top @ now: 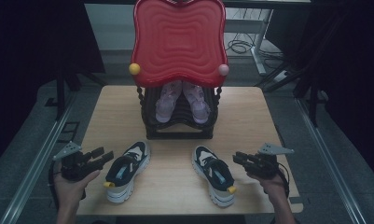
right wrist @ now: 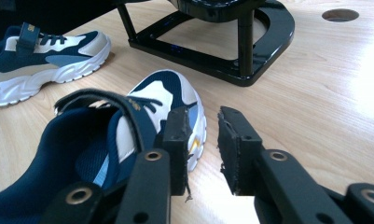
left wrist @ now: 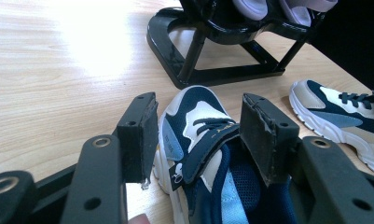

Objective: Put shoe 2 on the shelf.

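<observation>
At near left, the left gripper (left wrist: 196, 140) hovers with jaws wide, straddling the navy, white and beige strap sneaker (top: 127, 169), seemingly lined up to grasp it. Far centre stands a glossy black shoe rack (top: 179, 126). Near right, its matching sneaker (top: 214, 174) lies beside the right gripper (right wrist: 203, 149), jaws narrowly apart, empty.

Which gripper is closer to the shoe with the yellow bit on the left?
Left. The left gripper sits right beside the left shoe, jaws open by its tongue. The right gripper is across the table, beside the other shoe.
</observation>
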### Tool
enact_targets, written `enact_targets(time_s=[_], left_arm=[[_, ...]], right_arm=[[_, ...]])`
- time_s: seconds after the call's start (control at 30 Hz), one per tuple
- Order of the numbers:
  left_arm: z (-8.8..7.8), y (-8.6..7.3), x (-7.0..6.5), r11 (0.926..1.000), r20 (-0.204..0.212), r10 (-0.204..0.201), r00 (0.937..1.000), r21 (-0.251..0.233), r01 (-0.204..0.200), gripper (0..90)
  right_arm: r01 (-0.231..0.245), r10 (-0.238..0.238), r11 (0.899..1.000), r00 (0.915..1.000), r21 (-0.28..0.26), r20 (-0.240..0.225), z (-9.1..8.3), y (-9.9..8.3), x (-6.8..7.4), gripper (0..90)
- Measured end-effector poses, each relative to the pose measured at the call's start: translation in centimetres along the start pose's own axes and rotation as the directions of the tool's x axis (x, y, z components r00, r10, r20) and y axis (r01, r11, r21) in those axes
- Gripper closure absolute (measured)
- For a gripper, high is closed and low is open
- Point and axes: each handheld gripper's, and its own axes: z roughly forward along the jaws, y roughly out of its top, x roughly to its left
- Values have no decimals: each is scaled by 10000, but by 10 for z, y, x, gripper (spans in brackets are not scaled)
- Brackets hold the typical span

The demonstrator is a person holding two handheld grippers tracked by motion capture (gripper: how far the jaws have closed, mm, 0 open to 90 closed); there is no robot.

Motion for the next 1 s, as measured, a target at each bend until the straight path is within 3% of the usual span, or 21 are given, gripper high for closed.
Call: enact_targets(time_s=[0.3,0.7,1.0], left_arm=[[-4,1,1,10000,65,14,10000,13,-14,466],[-1,0,-1,9997,181,54,9998,219,-58,465],[5,-3,-3,9955,295,224,9993,915,-250,465]], right_arm=[[235,-234,9997,9997,-83,105,-17,3,12,628],[476,-470,9986,9985,210,-285,-10,7,24,573],[560,-548,9981,9975,264,-436,-6,9,29,545]])
